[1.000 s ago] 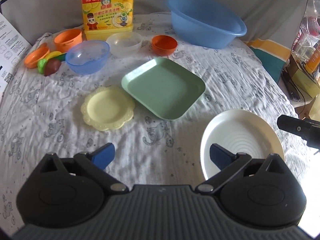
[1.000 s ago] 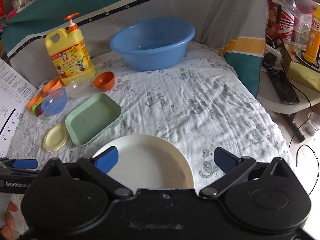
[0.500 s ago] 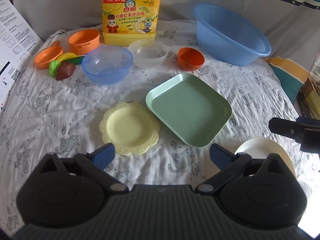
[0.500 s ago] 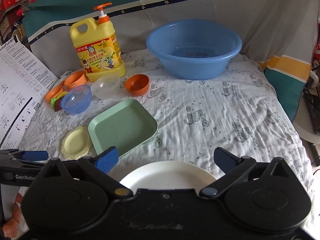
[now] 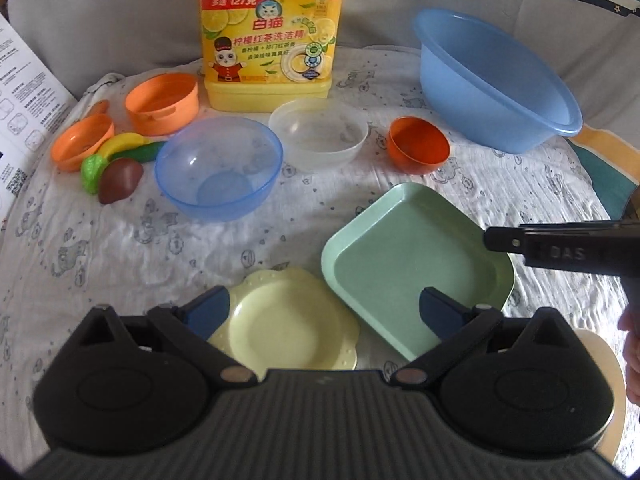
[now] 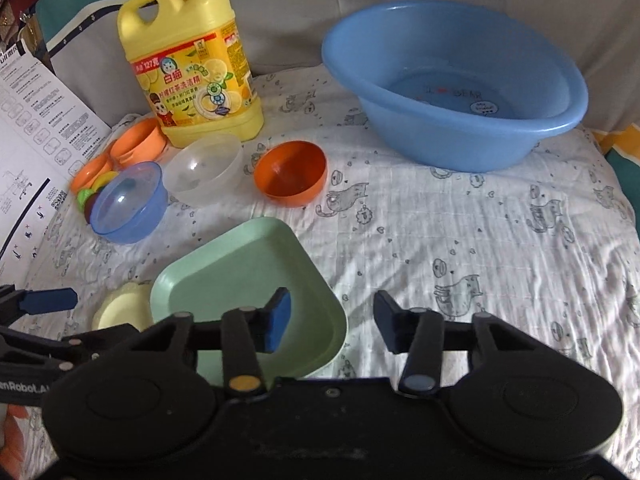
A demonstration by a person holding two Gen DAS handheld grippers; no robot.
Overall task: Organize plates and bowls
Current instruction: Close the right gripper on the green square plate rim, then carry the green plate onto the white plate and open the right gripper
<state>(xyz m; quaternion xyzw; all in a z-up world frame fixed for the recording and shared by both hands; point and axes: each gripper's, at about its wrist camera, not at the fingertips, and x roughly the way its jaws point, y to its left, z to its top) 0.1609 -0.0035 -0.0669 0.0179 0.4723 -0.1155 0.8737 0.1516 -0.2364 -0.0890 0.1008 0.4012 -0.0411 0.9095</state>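
A green square plate (image 5: 412,264) (image 6: 240,280) lies on the printed cloth, with a yellow scalloped plate (image 5: 288,328) (image 6: 120,308) to its left. My left gripper (image 5: 322,312) is open and hangs just above the yellow plate, holding nothing. My right gripper (image 6: 332,320) straddles the green plate's right corner. Its jaws are closing, with the rim between the pads but not pinched. A white round plate (image 5: 600,360) peeks out behind the left gripper's body. A blue clear bowl (image 5: 218,168), a frosted bowl (image 5: 318,140) and an orange bowl (image 5: 418,144) stand farther back.
A big blue basin (image 6: 452,88) sits at the back right and a yellow detergent jug (image 6: 192,68) at the back. Orange cups (image 5: 162,102) and toy fruit (image 5: 116,164) crowd the far left. Printed sheets (image 6: 32,120) lean at the left edge.
Both grippers moved left and forward across the cloth, away from the white plate and onto the yellow and green plates. The right jaws narrowed from wide open.
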